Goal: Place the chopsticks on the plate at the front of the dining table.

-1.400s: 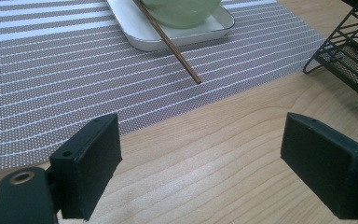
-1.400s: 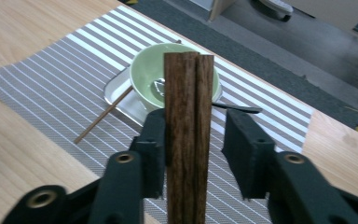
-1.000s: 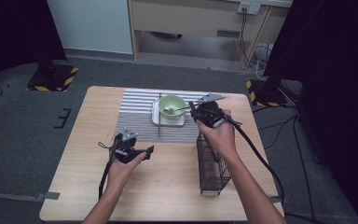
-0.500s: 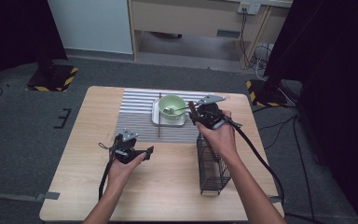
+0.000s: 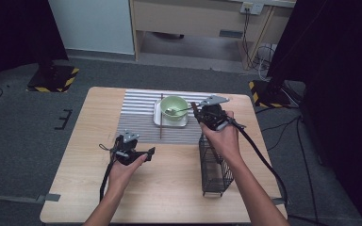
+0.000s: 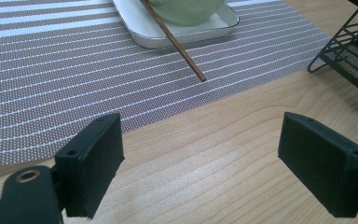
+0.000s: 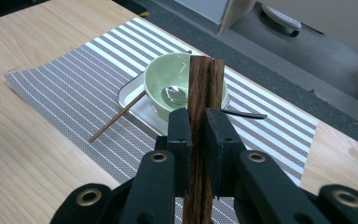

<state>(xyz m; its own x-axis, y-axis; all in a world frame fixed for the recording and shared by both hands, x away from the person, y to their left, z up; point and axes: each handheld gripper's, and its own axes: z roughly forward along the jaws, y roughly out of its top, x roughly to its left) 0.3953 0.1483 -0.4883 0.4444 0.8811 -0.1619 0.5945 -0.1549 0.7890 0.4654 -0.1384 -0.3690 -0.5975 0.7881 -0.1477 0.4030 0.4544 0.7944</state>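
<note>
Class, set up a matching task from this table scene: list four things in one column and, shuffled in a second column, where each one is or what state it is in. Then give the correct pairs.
Things:
1. spoon
2. chopstick
3. left tool
4. wire rack

Places or states:
A. stands on the bare wood at the right of the table
B. lies with its bowl end inside the green bowl
C. jaws wide apart over the bare table
D. lies across the edge of the white tray onto the striped mat

Pairs: 1-B, 2-D, 3-C, 4-A
</note>
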